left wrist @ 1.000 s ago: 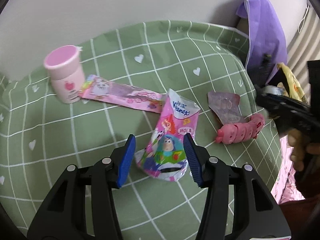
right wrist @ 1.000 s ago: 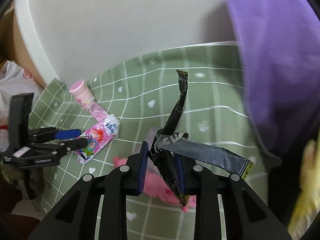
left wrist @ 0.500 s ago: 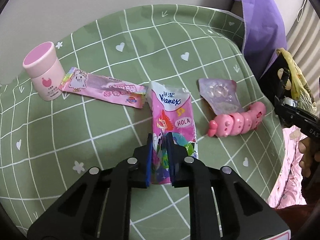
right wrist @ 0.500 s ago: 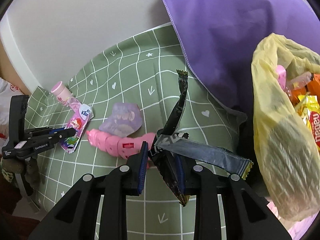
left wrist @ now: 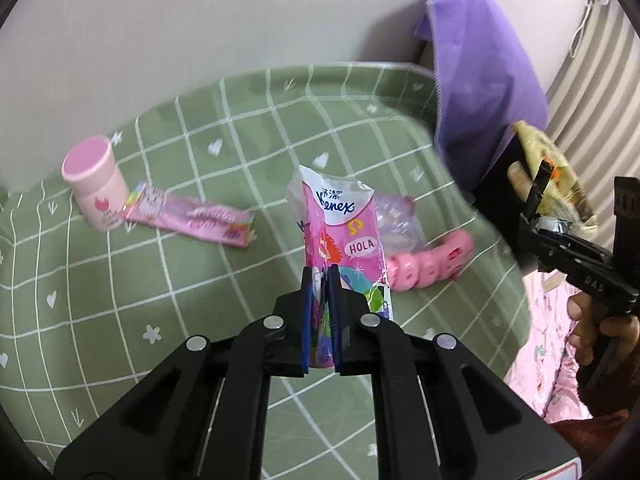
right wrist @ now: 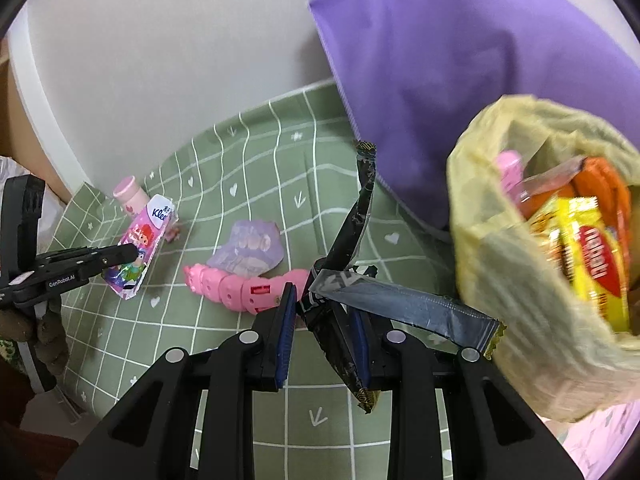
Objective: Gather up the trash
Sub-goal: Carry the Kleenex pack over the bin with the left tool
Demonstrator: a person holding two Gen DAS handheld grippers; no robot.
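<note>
Pink plastic marked the far left: a jar [left wrist: 93,184] stood upright on the green cloth [left wrist: 200,288], with a long pink wrapper [left wrist: 192,222] lying just beside it, both untouched. Next along, my left gripper [left wrist: 320,292] had clenched on the lower end of the tissue pack [left wrist: 340,236]; its jaws stood nearly together, and the pack rose free of the cloth above them. Since the pinch sat low on a soft, floppy pack, I judged it wise to carry it steadily and avoid swinging it. Behind it lay a clear purple blister [right wrist: 248,248] and a pink caterpillar toy [right wrist: 240,286], touching each other. Further right, my right gripper [right wrist: 322,320] grasped a black wrapper [right wrist: 352,232] with a grey one [right wrist: 400,306] caught beside it, both sticking out past the fingers. Rightmost was the yellow bag [right wrist: 520,340], its mouth open, with snack packets inside. I reckoned the right load should go in first, let go well above the opening so the long ends cleared the rim, before the left followed.
</note>
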